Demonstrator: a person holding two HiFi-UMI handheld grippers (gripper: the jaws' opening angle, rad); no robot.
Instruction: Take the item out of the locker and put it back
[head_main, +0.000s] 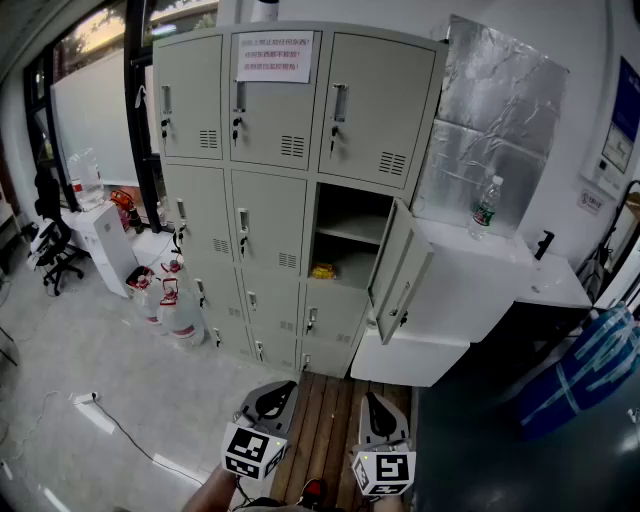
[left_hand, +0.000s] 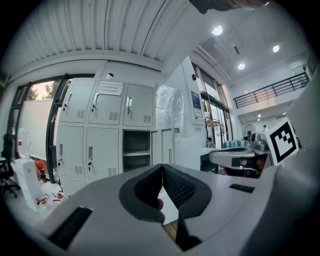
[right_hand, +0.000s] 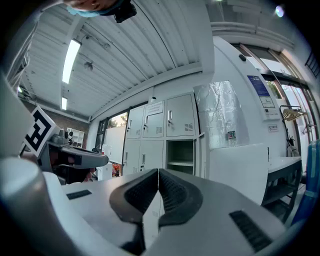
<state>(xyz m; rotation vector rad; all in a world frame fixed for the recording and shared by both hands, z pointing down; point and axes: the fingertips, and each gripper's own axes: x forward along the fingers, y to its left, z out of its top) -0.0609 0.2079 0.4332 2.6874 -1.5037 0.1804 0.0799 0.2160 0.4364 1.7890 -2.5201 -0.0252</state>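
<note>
Left gripper: jaws pressed together, holding nothing; low and well short of the locker.
Item: small yellow thing lying inside the open compartment, untouched.
Right gripper: jaws closed too, empty; just beside the left one.
Door: swung out to the right.
Progress: door open, but the reach, taking out and putting back all seem left to do.

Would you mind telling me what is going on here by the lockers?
A person stands facing the locker bank with a gripper in each hand. The left gripper and the right gripper are both shut and empty, held low, well short of the lockers. One door hangs open, and a small yellow item lies inside that compartment, not yet touched.
</note>
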